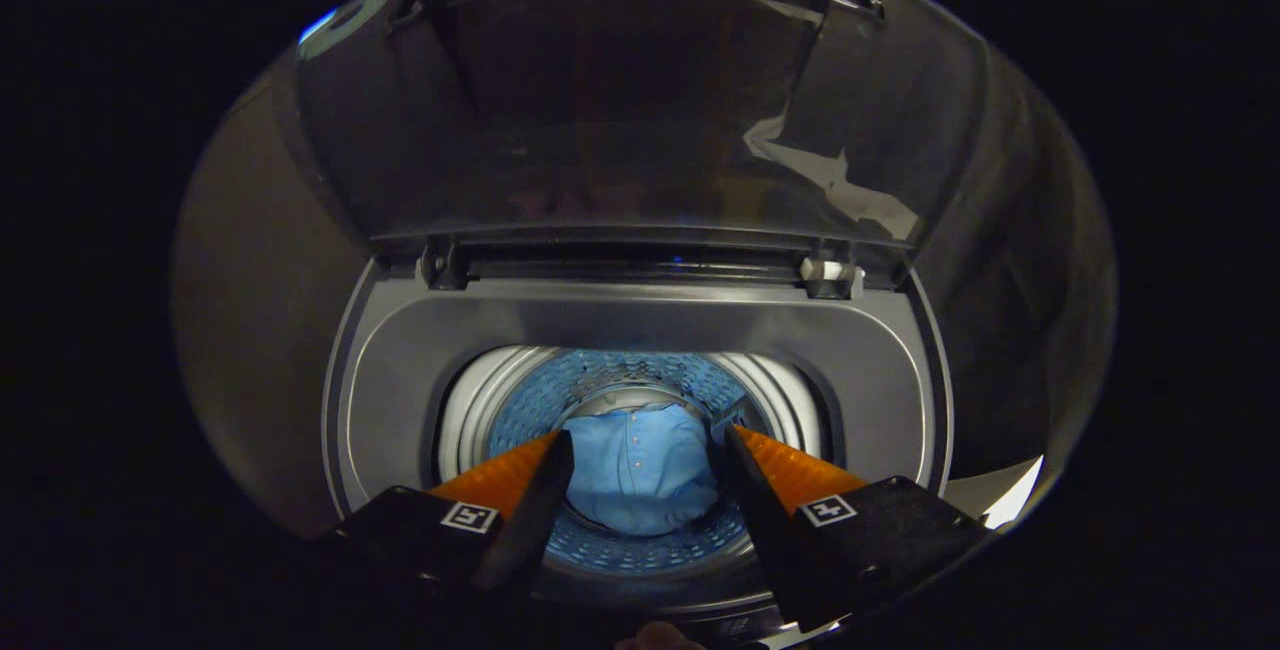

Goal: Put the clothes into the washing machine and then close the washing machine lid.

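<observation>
A top-loading washing machine stands in front of me with its dark lid raised upright behind the opening. Down in the perforated drum lies a light blue buttoned shirt, crumpled at the bottom. My gripper hovers above the drum's mouth, open, with the shirt showing in the gap between the fingers and well below them. Nothing is held.
The grey rim of the machine's top surrounds the round opening. Two hinges, left and right, join the lid to the back edge. Dark booth walls close in on both sides.
</observation>
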